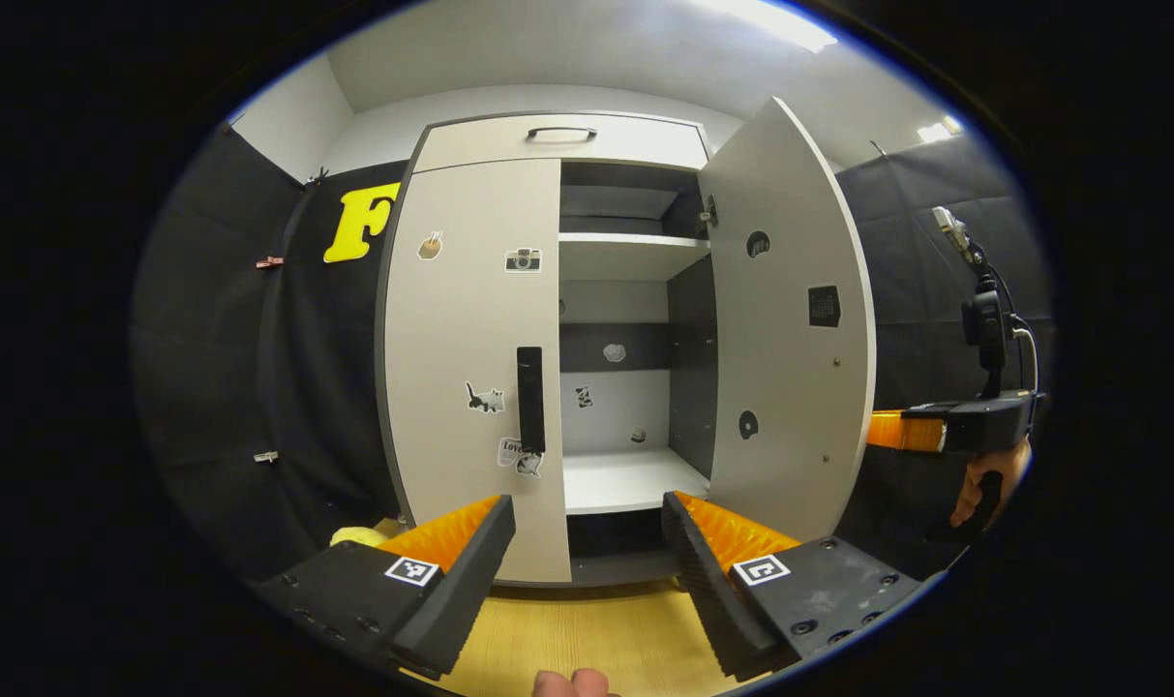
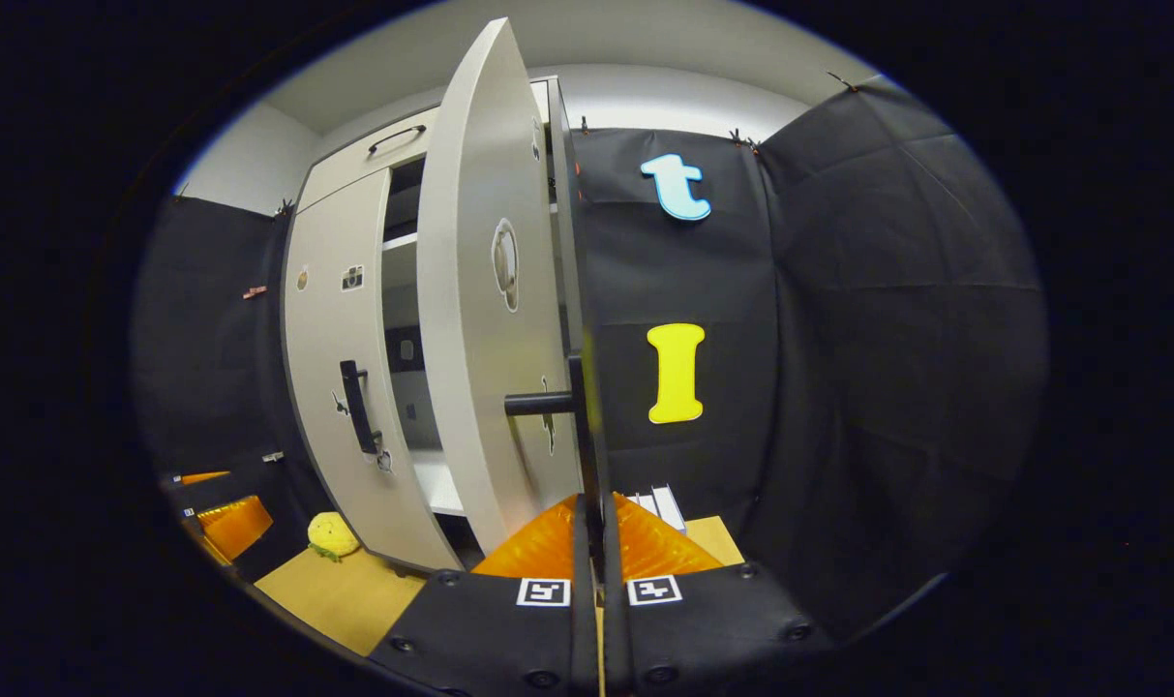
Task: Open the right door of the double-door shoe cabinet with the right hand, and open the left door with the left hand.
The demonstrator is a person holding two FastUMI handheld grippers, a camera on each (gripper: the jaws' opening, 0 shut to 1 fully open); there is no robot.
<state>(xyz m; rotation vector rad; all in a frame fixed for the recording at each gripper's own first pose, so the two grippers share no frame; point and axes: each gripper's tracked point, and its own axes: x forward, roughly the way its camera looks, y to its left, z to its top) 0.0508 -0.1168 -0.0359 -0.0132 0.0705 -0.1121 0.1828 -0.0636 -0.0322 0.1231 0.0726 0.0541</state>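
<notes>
The right door [image 1: 790, 319] is swung open, its handle [image 2: 587, 426] mostly hidden edge-on. The right tongs [image 2: 601, 542] are clamped tight on that handle. The left tongs [image 1: 587, 542] are spread wide and empty, facing the closed left door [image 1: 475, 358].

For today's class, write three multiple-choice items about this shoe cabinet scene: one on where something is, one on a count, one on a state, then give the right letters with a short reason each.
1. Where is the yellow soft toy?
A. On the floor by the cabinet's left door
B. On the top shelf
C. In the drawer

2. How many doors of the cabinet stand open?
A. None
B. One
C. Two

3. What is the right tool doing?
A. Hanging open in free air
B. Shut on the right door's handle
C. Holding the toy

Answers: 1 A, the toy lies on the wooden floor beside the left door. 2 B, the right door is swung out, the left is closed. 3 B, both fingers press on the handle.
</notes>
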